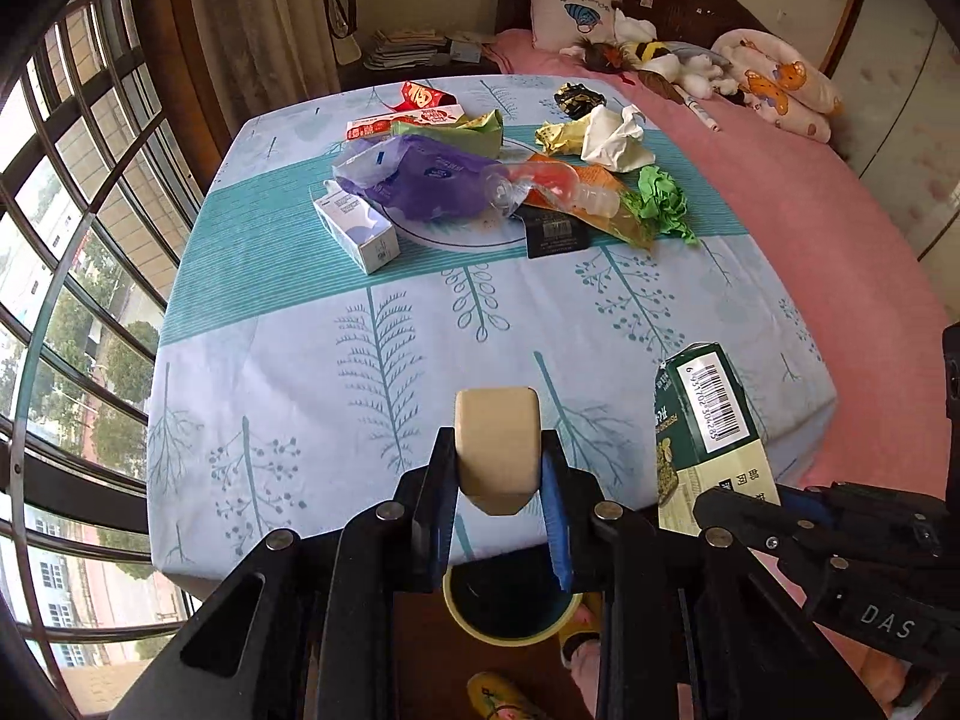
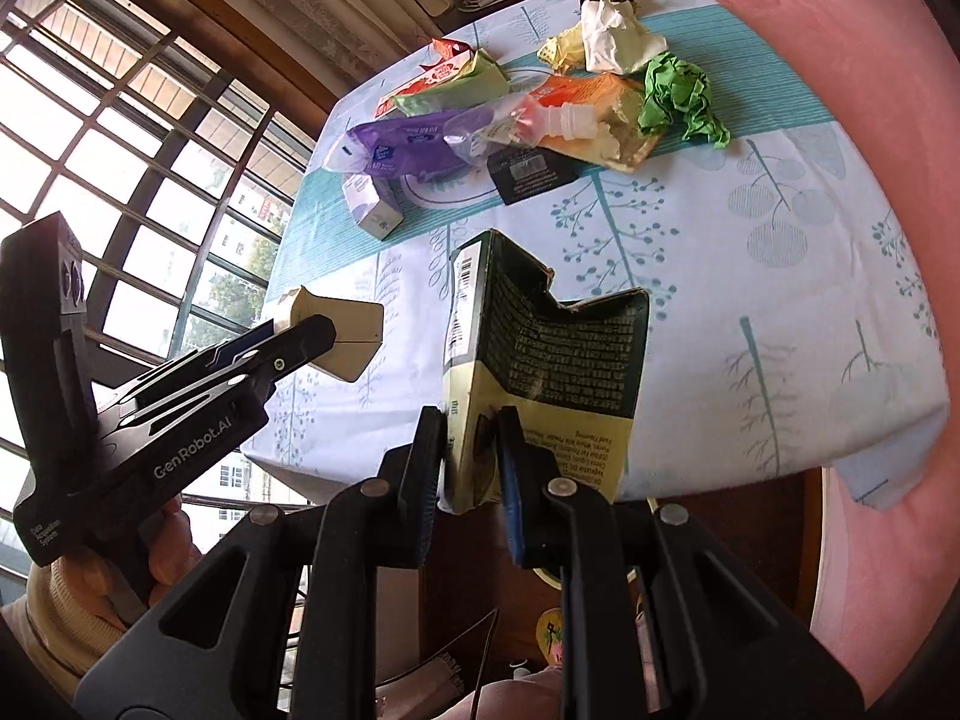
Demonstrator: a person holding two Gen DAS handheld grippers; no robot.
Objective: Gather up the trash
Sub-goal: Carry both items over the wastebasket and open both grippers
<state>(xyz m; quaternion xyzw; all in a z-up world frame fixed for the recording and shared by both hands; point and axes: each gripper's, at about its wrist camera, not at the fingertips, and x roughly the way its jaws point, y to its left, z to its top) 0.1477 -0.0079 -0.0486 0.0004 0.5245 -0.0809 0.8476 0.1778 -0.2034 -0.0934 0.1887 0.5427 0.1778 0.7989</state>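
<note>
The left gripper (image 1: pixel 501 531) is clamped on a small beige carton (image 1: pixel 497 450), held above the near edge of the table (image 1: pixel 288 372) and over a yellow-rimmed bin (image 1: pixel 510 639) on the floor. The right gripper (image 2: pixel 471 480) pinches a crumpled dark green carton (image 2: pixel 540 378) by its lower corner. Both look empty, light and easily crushed (the green one is already dented), so a grip across a folded edge should hold best. The green carton carries a barcode and small print too fine to read. The left tool reads "GenRobot.AI"; the right shows "DAS". More wrappers, a purple pouch (image 1: pixel 420 180) and a white box (image 1: pixel 357 231) lie further back.
</note>
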